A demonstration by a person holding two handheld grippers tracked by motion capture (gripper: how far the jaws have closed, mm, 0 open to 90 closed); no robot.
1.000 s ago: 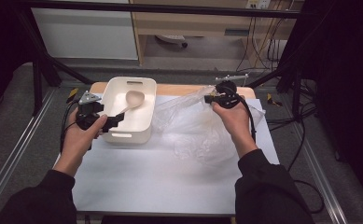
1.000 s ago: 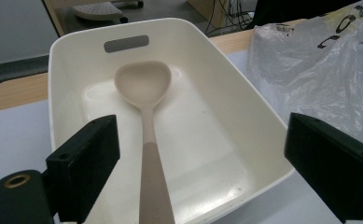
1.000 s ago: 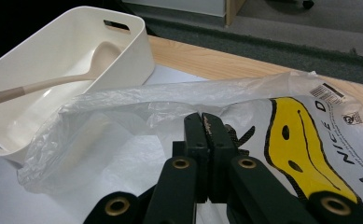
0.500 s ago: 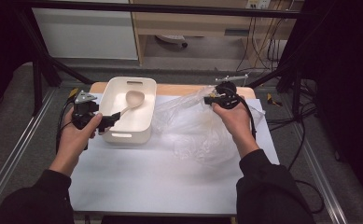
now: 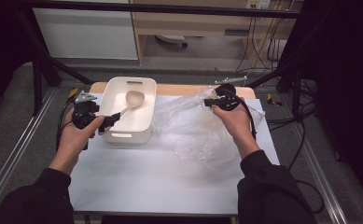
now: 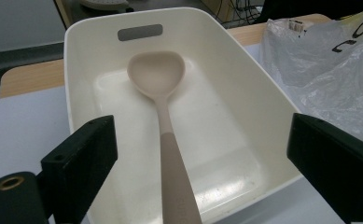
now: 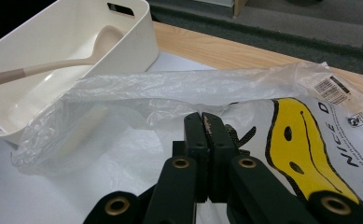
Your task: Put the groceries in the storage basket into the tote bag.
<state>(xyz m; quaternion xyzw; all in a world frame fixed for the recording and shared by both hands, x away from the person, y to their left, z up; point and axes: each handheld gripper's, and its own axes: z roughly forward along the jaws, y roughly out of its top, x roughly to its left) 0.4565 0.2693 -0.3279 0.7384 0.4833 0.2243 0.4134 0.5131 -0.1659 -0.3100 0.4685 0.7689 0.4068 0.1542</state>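
Your left tongs (image 6: 202, 154) are spread wide at the tub's (image 5: 144, 100) near rim; the spoon (image 6: 163, 116) lies in the tub, its handle running out between the jaws, untouched. Right tongs (image 7: 206, 154) are clenched on the plastic bag (image 7: 170, 93), probably lifting its edge to keep the mouth open beside the tub.

The tub (image 5: 128, 135) is cream white, with a grey slot in its far wall. The spoon (image 6: 163, 107) has a pale cream bowl and a darker beige handle. The bag (image 7: 179, 88) is clear plastic, printed with a yellow face with black eyes, black letters and a white barcode label. Both tools, left (image 5: 109, 122) and right (image 5: 208, 102), are black. The table (image 5: 170, 182) is white, with a light wood far edge.
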